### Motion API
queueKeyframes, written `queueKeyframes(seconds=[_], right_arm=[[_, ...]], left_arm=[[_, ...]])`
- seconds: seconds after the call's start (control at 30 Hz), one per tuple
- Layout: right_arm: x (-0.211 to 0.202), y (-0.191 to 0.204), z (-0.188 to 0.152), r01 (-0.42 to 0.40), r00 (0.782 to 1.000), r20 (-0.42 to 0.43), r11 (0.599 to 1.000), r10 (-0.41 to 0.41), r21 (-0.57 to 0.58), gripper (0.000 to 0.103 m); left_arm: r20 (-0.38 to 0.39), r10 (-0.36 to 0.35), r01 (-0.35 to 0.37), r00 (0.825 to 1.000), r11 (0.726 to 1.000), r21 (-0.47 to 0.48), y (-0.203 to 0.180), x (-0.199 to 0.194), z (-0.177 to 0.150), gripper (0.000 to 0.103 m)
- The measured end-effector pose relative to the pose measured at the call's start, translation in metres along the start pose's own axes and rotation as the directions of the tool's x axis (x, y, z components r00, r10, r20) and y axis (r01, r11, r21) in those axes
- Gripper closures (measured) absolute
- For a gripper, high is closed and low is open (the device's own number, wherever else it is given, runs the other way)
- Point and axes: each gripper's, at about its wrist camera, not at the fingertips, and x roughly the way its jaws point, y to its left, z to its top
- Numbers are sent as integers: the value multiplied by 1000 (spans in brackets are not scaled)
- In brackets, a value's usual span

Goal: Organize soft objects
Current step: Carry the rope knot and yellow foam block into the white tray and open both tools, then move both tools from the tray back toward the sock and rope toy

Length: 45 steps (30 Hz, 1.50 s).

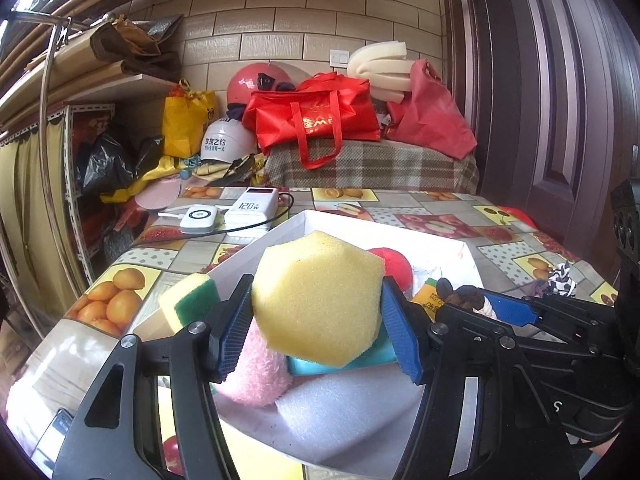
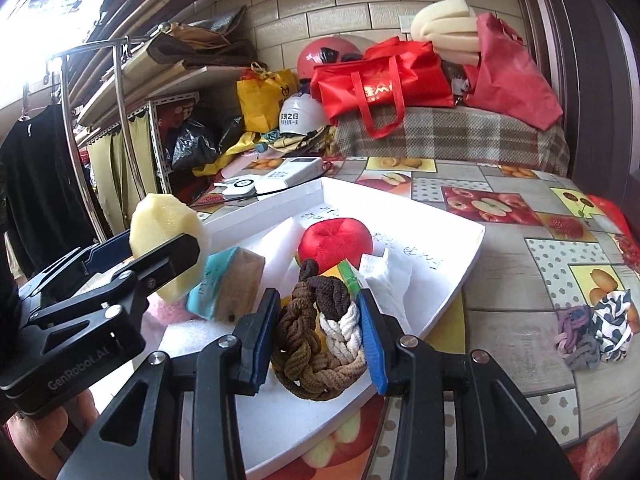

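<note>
left wrist view: left gripper [image 1: 316, 312] fingers clamp a yellow sponge [image 1: 318, 296] above the white box [image 1: 468, 256]. right gripper [image 2: 316, 340] fingers squeeze a braided brown band [image 2: 316, 340] over it.

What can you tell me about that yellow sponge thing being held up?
The yellow sponge is a porous foam block cut into a faceted, roughly hexagonal shape. It is pinched at its two sides between the left gripper's blue-padded fingers and held in the air above the white box of soft items, touching nothing else.

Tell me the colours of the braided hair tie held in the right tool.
Brown, dark brown and white braided hair tie; clearest in the right wrist view.
</note>
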Motion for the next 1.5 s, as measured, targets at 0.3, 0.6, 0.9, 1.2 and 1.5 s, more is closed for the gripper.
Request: queueKeyframes(seconds=[0.3, 0.6, 0.9, 1.2, 1.5], right_arm=[[21, -8, 13, 43, 999, -11, 999, -43, -5, 64], [33, -30, 22, 87, 996, -18, 994, -86, 60, 64], [33, -6, 25, 91, 996, 17, 994, -90, -61, 64], [40, -16, 25, 90, 996, -18, 996, -90, -11, 61], [35, -12, 25, 123, 992, 12, 992, -123, -30, 16]], left_arm=[[-80, -9, 2, 997, 996, -91, 20, 22, 4, 41], [-80, 10, -17, 997, 996, -84, 20, 29, 9, 41], [-97, 62, -71, 993, 994, -88, 26, 44, 13, 41], [-146, 82, -94, 986, 993, -77, 24, 56, 13, 36], [-67, 170, -177, 983, 977, -123, 33, 39, 13, 12]])
